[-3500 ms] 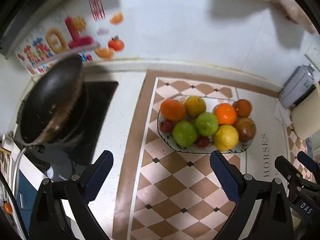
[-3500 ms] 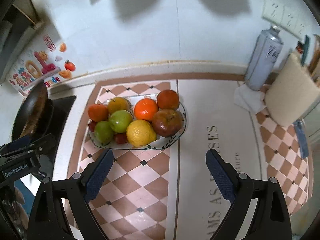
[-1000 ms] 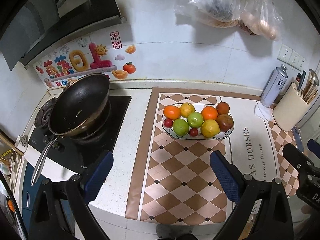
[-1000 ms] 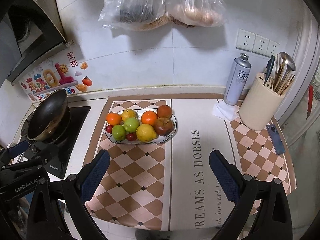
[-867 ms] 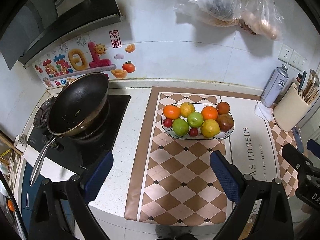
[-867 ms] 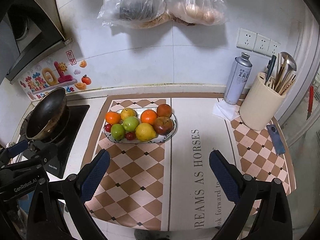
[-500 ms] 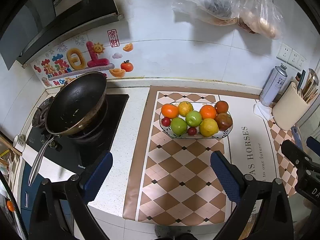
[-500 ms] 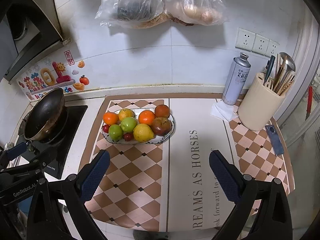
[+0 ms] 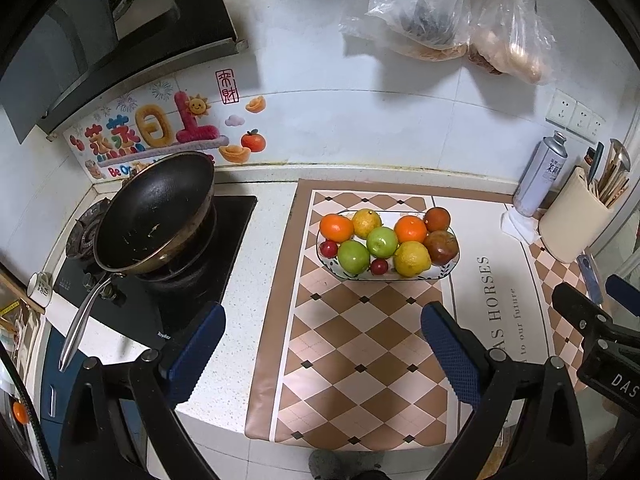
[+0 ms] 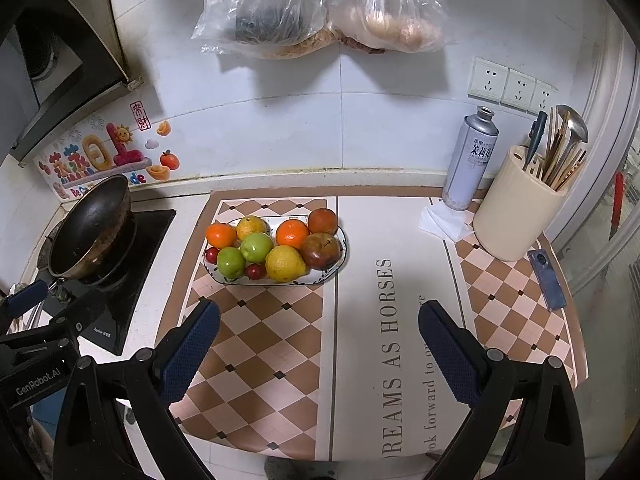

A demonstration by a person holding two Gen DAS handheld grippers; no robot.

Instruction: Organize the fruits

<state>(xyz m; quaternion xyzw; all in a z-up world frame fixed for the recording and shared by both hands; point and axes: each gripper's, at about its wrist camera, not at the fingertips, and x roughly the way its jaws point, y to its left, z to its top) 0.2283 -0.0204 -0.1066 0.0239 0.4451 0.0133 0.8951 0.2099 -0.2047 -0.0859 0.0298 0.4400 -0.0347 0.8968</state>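
Note:
A patterned oval plate (image 9: 451,268) (image 10: 338,268) sits on the checkered mat, piled with fruit: oranges (image 9: 337,227), green apples (image 9: 353,255), a yellow lemon (image 9: 412,259) (image 10: 285,263), dark red apples (image 9: 441,247) (image 10: 321,251) and small red fruits. My left gripper (image 9: 322,344) is open and empty, held high and well back from the plate. My right gripper (image 10: 318,340) is open and empty, also back from the plate, over the mat's front.
A black wok (image 9: 154,212) sits on the stove at the left. A spray can (image 10: 472,158), a utensil holder (image 10: 516,204), a tissue (image 10: 442,220) and a phone (image 10: 546,280) stand at the right. Plastic bags (image 10: 320,8) hang on the wall.
Both grippers have pulled far back and up from the plate since 3.5 s ago. In the last second they drift slightly. The fruit has not moved.

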